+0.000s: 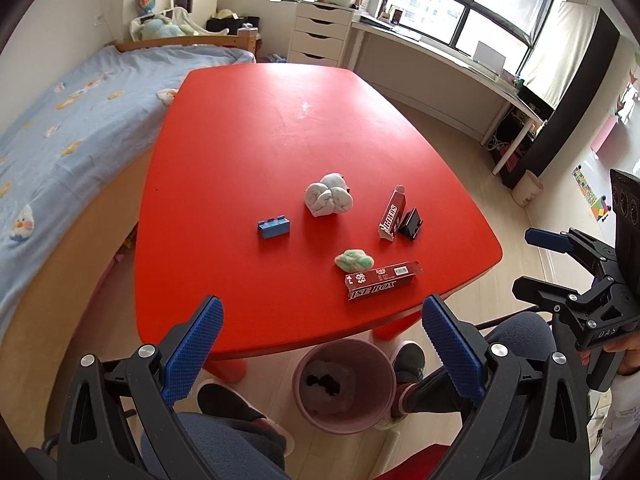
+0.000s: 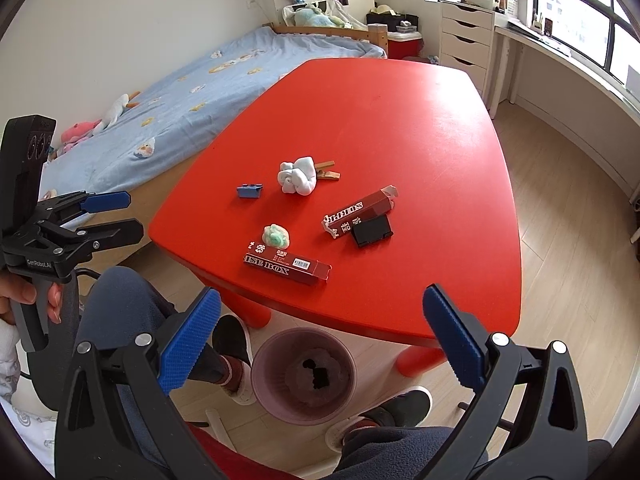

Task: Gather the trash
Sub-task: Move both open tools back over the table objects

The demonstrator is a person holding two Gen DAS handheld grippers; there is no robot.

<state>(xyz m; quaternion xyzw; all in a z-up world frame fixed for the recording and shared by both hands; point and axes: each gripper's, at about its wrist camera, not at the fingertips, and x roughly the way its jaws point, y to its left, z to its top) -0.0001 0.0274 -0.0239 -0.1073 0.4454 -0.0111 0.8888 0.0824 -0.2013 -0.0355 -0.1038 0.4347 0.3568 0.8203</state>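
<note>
On the red table (image 1: 260,128) (image 2: 400,120) lie a large white crumpled tissue wad (image 1: 329,199) (image 2: 297,176), a small green-white wad (image 1: 354,261) (image 2: 276,235), a dark red carton marked "BOX" (image 1: 382,281) (image 2: 287,267) and a second red carton (image 1: 391,213) (image 2: 358,211). A pink bin (image 1: 345,386) (image 2: 304,376) stands on the floor below the table's near edge. My left gripper (image 1: 322,346) (image 2: 106,216) is open and empty above the near edge. My right gripper (image 2: 322,338) (image 1: 536,264) is open and empty, off to the right.
A blue block (image 1: 273,227) (image 2: 249,191), a black clip stand (image 1: 410,224) (image 2: 371,231) and a wooden clothespin (image 2: 327,171) are also on the table. A bed (image 1: 60,120) runs along the left. The person's legs and shoes flank the bin.
</note>
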